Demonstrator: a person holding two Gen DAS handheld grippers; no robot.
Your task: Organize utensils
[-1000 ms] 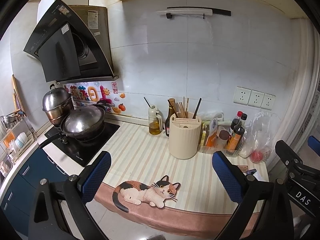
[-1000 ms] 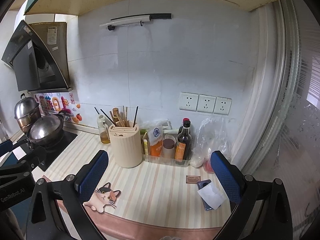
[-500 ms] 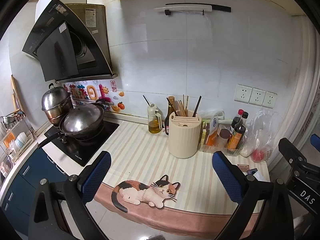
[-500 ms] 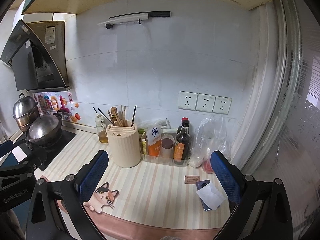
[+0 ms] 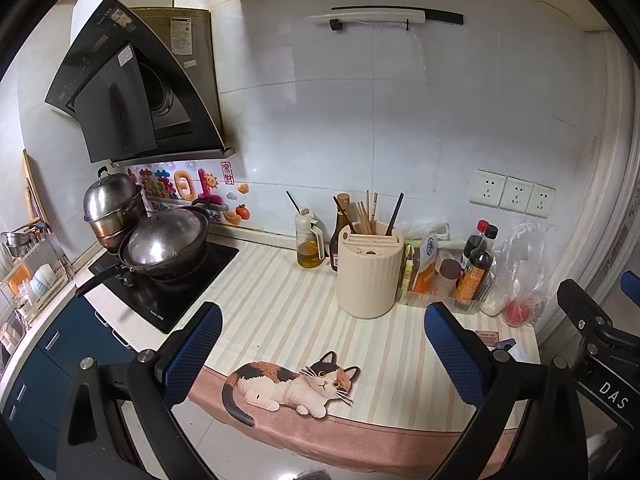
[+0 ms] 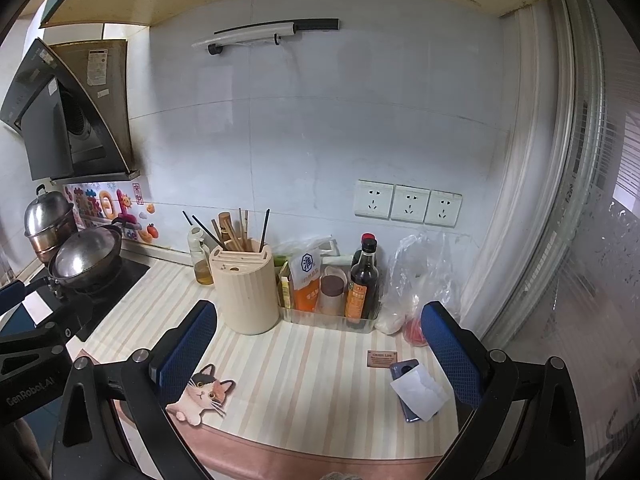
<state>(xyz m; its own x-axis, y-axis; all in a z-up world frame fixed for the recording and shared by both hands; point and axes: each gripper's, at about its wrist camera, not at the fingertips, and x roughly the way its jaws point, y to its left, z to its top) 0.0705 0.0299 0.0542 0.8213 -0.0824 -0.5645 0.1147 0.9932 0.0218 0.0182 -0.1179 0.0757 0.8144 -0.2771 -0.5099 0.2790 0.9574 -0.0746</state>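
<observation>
Chopsticks (image 5: 370, 216) stand in the centre-frame holder (image 5: 370, 276), fitting done or pending; left gripper (image 5: 322, 354) and right gripper (image 6: 320, 350) gape wide, empty.

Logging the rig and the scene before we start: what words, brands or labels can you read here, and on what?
"DAS": black right gripper body, left wrist view.
"GenRobot.AI": black left gripper body, right wrist view.
"GREEN LIFE", probably: small brown tag on the striped mat.
Black range hood stickers, dark sauce bottle label, orange packet: too small to read.
</observation>
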